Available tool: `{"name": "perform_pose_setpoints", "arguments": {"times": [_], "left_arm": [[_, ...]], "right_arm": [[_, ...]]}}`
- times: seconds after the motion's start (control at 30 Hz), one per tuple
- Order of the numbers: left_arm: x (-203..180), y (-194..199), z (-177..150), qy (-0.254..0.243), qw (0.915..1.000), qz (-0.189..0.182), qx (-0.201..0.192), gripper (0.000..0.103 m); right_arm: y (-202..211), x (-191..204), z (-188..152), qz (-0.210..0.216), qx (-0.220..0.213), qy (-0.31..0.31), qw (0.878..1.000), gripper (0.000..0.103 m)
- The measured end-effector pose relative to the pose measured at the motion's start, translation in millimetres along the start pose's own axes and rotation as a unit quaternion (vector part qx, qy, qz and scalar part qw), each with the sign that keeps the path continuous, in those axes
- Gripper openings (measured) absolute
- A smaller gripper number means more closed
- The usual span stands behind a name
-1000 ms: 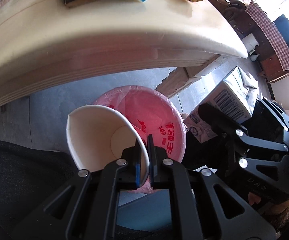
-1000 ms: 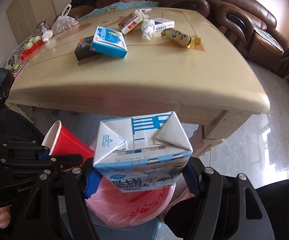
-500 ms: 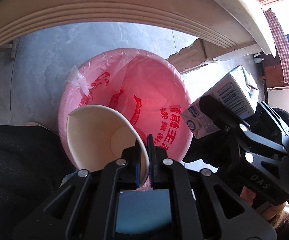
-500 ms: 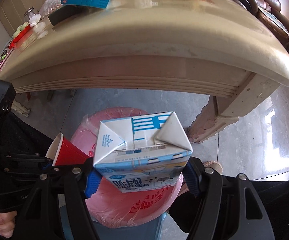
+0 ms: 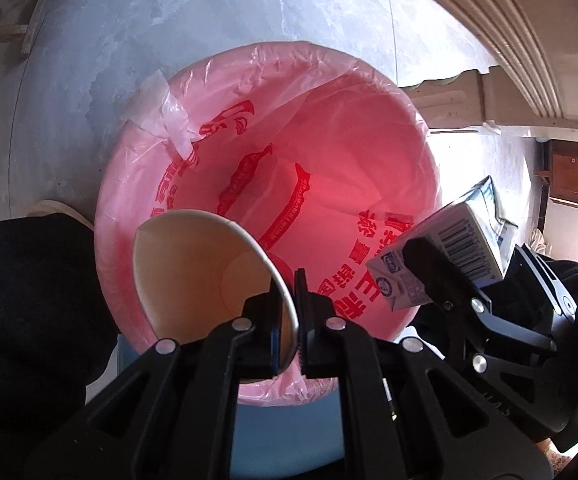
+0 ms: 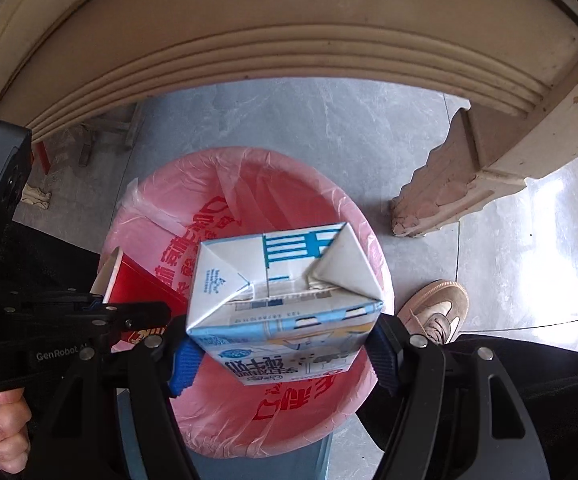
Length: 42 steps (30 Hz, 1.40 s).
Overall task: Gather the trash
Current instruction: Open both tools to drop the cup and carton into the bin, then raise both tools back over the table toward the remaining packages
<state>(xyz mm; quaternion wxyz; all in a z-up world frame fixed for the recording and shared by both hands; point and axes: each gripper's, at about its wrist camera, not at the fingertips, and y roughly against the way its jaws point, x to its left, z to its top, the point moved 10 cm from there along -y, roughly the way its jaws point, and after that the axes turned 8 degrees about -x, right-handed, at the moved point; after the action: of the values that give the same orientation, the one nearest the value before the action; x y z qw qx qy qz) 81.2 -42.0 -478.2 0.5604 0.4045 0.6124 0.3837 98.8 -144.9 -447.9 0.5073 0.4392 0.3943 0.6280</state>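
The left gripper (image 5: 287, 316) has its fingers clamped on the thin rim of a conical paper cup (image 5: 205, 276), white inside; only the right wrist view shows its glossy red outside (image 6: 145, 284). Both hang over the crinkly pink-lined trash bin (image 5: 329, 92). The right gripper (image 6: 285, 354) fingers squeeze a folded milk carton (image 6: 285, 300) between ribbed blue pads above the bin.

"GenRobot" on left gripper (image 6: 101, 312), possibly "王" on bin liner (image 5: 369, 284)
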Motion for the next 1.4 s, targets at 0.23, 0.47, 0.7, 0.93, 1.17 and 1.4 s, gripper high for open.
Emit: {"name": "perform_pose_setpoints", "arguments": {"times": [0.23, 0.47, 0.7, 0.93, 1.17, 1.4], "left_arm": [[7, -6, 5, 0.012, 0.9998, 0.013, 0.003, 0.007], [11, -3, 8, 0.009, 0.9995, 0.030, -0.005, 0.015], [13, -2, 10, 0.003, 0.9992, 0.040, -0.005, 0.045], [16, 0, 11, 0.004, 0.9990, 0.044, -0.008, 0.048], [15, 5, 10, 0.001, 0.9988, 0.046, -0.017, 0.049], [16, 17, 12, -0.004, 0.9978, 0.051, -0.041, 0.053]], "right_arm": [[-15, 6, -5, 0.005, 0.026, 0.008, 1.000, 0.067], [-23, 9, -10, -0.001, 0.048, 0.020, 0.999, 0.068], [-27, 12, -9, -0.003, 0.049, 0.025, 0.998, 0.068], [-24, 12, -8, -0.005, 0.044, 0.026, 0.999, 0.068], [-18, 14, -4, -0.009, 0.032, 0.034, 0.999, 0.068], [-6, 17, 1, -0.012, 0.012, 0.039, 0.999, 0.068]]}}
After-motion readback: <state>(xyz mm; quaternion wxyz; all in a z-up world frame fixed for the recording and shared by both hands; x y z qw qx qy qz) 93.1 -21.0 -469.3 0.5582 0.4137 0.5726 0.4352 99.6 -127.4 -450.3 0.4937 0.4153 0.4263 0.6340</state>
